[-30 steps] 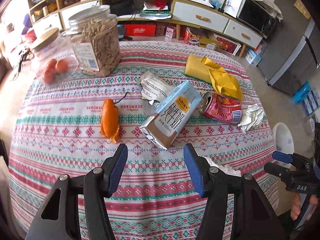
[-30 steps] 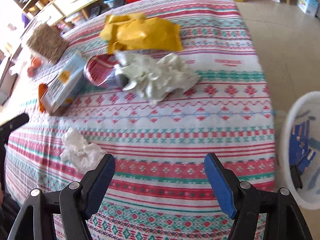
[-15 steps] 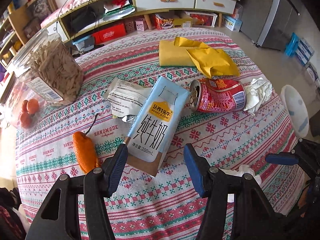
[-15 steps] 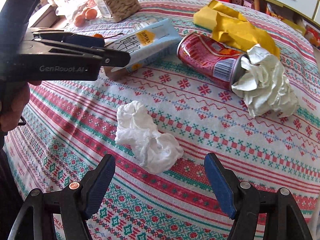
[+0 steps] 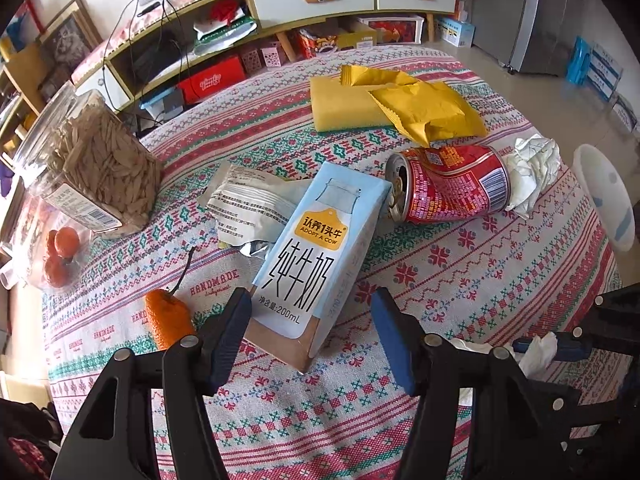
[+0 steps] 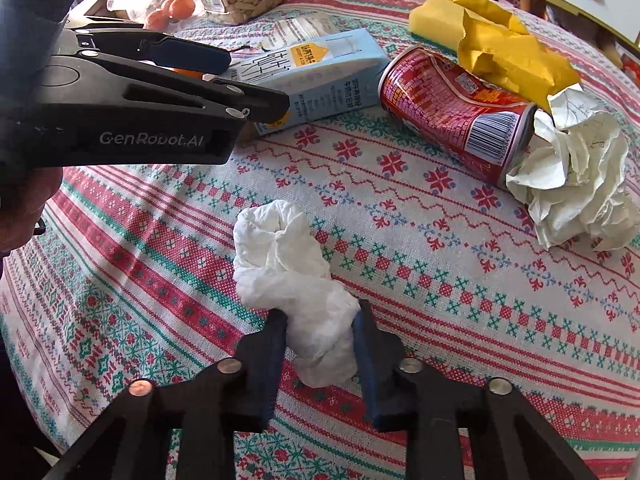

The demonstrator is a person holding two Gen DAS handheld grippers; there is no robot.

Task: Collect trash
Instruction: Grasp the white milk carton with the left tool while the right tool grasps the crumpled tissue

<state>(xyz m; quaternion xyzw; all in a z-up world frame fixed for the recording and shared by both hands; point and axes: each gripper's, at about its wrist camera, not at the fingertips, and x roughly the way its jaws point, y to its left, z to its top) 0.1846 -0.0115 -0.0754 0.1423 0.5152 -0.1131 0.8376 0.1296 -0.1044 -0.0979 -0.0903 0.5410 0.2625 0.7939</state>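
Item: crumpled white tissue wad (image 6: 296,280) on the patterned tablecloth (image 6: 440,300), our right gripper (image 6: 320,344) pinching its near end; soft paper may tear or slip. Our left gripper (image 5: 312,320), wide open and empty, straddles the pale-blue milk carton (image 5: 316,252), whose base seems partly hidden
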